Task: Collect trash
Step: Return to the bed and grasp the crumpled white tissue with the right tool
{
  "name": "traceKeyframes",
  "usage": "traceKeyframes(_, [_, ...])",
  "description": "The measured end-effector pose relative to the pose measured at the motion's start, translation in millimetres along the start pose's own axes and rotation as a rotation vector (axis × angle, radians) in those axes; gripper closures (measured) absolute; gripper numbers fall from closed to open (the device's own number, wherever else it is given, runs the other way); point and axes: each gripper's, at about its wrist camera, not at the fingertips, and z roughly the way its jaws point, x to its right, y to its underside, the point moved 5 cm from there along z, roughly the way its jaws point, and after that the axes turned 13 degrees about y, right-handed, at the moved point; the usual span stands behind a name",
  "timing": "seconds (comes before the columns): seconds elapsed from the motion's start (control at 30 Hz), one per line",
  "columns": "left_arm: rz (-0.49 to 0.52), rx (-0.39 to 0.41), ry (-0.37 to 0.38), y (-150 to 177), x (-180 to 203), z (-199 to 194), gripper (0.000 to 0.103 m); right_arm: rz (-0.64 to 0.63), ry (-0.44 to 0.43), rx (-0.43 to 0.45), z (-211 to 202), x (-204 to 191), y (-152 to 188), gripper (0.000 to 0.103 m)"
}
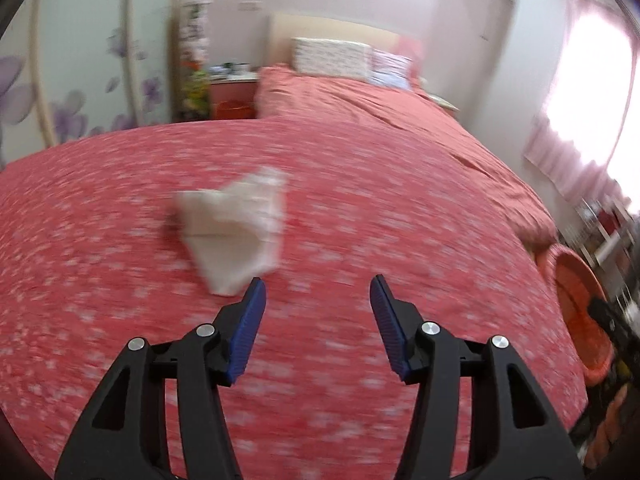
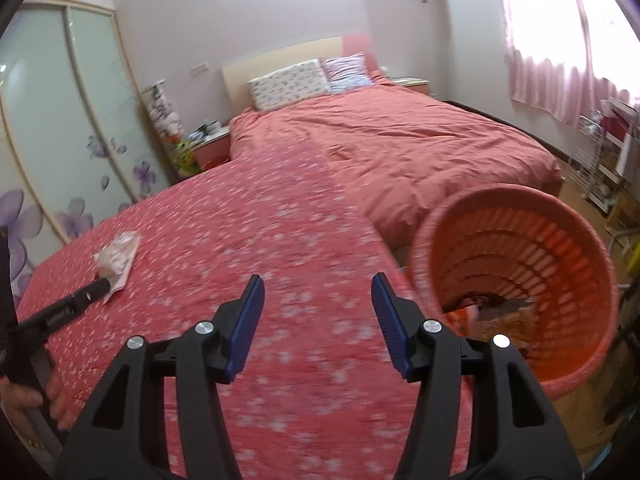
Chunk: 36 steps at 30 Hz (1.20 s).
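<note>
A crumpled white tissue (image 1: 236,228) lies on the red flowered bedspread (image 1: 360,208), just ahead and left of my left gripper (image 1: 318,294), which is open and empty. The tissue also shows in the right wrist view (image 2: 118,258), with the left gripper's black finger (image 2: 94,290) touching its near edge. My right gripper (image 2: 318,292) is open and empty above the bedspread (image 2: 260,240). An orange slatted trash basket (image 2: 516,264) stands right of it beside the bed, with some trash at its bottom (image 2: 492,312). The basket shows at the right edge of the left wrist view (image 1: 576,304).
Pillows (image 2: 296,80) lie at the bed's head. A nightstand (image 2: 208,140) and a floral wardrobe door (image 2: 60,140) are on the left. A pink curtain (image 2: 560,80) and a wire rack (image 2: 600,152) are on the right.
</note>
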Motion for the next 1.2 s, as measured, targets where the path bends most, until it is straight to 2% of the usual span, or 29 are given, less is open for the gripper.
traceKeyframes(0.1, [-0.046, 0.026, -0.040, -6, -33, -9, 0.048, -0.031, -0.016, -0.012, 3, -22, 2, 0.048])
traceKeyframes(0.27, [-0.111, 0.038, -0.061, -11, -73, -16, 0.048, -0.062, -0.068, -0.033, 10, -66, 3, 0.048])
traceKeyframes(0.63, [-0.125, 0.068, -0.136, -12, -131, -38, 0.048, -0.195, -0.243, -0.060, 27, -212, -4, 0.048])
traceKeyframes(0.77, [-0.149, 0.076, -0.168, -13, -152, -43, 0.048, -0.206, -0.306, -0.079, 40, -262, -11, 0.048])
traceKeyframes(0.9, [-0.168, 0.082, -0.194, -13, -168, -46, 0.048, -0.222, -0.329, -0.086, 54, -295, -15, 0.048])
traceKeyframes(1.03, [-0.186, 0.076, -0.205, -11, -178, -46, 0.049, -0.275, -0.310, -0.143, 73, -318, -7, 0.049])
traceKeyframes(1.07, [-0.189, 0.076, -0.204, -10, -178, -47, 0.049, -0.284, -0.305, -0.156, 76, -318, -3, 0.062])
traceKeyframes(1.13, [-0.193, 0.076, -0.197, -10, -178, -46, 0.049, -0.295, -0.297, -0.176, 83, -314, 5, 0.070])
traceKeyframes(1.2, [-0.190, 0.074, -0.191, -11, -176, -44, 0.048, -0.291, -0.307, -0.165, 80, -304, 7, 0.083])
